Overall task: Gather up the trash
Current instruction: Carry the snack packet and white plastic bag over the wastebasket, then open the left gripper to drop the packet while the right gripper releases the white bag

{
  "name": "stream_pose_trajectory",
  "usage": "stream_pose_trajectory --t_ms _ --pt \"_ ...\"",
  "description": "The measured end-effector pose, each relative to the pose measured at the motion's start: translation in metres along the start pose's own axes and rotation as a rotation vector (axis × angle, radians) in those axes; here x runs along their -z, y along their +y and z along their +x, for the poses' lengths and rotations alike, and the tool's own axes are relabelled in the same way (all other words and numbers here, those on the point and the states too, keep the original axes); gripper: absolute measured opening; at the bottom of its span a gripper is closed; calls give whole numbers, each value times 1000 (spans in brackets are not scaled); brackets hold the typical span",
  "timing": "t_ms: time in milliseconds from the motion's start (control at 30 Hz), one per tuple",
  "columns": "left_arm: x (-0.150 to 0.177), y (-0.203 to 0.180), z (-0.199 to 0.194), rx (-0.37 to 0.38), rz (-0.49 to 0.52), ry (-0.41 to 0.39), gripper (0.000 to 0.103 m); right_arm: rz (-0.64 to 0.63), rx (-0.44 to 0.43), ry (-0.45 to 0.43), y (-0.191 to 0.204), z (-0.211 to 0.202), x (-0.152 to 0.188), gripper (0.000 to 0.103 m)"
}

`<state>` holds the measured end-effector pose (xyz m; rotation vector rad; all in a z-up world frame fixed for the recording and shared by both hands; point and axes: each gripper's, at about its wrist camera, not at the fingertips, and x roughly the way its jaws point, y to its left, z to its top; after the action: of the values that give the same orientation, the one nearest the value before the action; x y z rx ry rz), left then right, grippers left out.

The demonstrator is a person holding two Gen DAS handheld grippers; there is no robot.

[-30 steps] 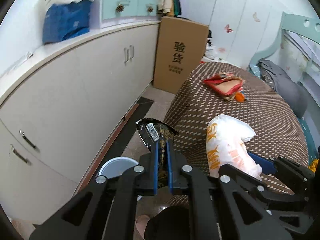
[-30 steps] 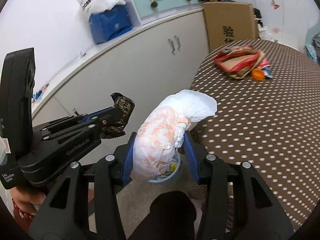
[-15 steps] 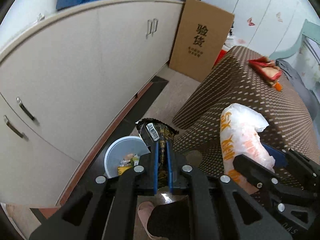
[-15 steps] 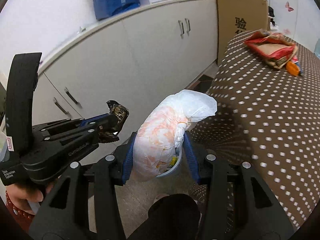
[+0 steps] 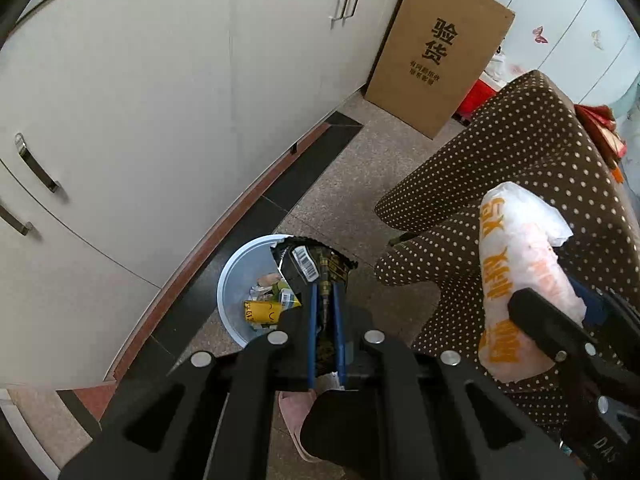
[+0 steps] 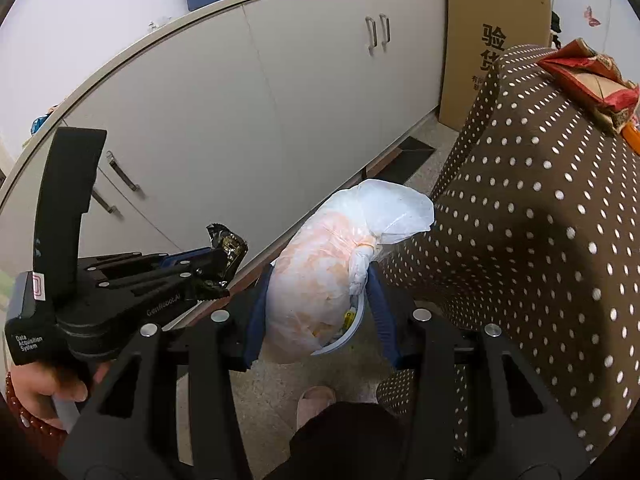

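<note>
My left gripper (image 5: 323, 300) is pinched nearly closed on a dark snack wrapper (image 5: 310, 266), barcode side up, tilted steeply down over the light blue trash bin (image 5: 236, 280). The bin stands on the floor by the dark strip along the white cabinet base (image 5: 160, 120) and already has crumpled paper and a yellow pack (image 5: 262, 312) in it. My right gripper (image 6: 320, 312) is about half spread, blue pads (image 6: 256, 320) pressed on both sides of a knotted white plastic bag (image 6: 320, 276) with orange print; it hangs near the bin rim, beside the edge of the brown dotted tablecloth (image 6: 540, 240). The bag hides most of the bin in the right view, so whether the bag touches the rim is unclear. A red packet (image 6: 592, 80) lies at the table's far edge. A cardboard box (image 5: 436, 52) leans on the cabinet.
</note>
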<state>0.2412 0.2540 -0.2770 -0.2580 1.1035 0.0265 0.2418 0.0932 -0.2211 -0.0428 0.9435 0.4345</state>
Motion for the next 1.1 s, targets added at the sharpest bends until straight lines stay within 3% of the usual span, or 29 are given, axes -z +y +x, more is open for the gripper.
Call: stream_pose_trajectory --t_ms 133,167,200,267,400,900,1100 --pt "-5 0 7 13 11 -5 11 9 12 -27 -1 2 -4 45" --pt "-9 0 10 12 11 2 18 13 11 -30 -1 2 -4 45" --pt "-11 3 12 -2 2 2 36 18 11 -33 -1 2 -5 45" --pt "-15 7 8 -23 -36 -27 60 20 10 -33 -3 2 -6 46" --pt "-15 13 -5 -12 -88 -58 61 26 2 -26 -6 6 -8 46" --pt "-14 25 -31 -67 -116 -123 62 31 -47 -20 7 18 -17 47" --pt "-16 35 -38 -111 -137 -137 62 23 -80 -47 12 23 -25 55"
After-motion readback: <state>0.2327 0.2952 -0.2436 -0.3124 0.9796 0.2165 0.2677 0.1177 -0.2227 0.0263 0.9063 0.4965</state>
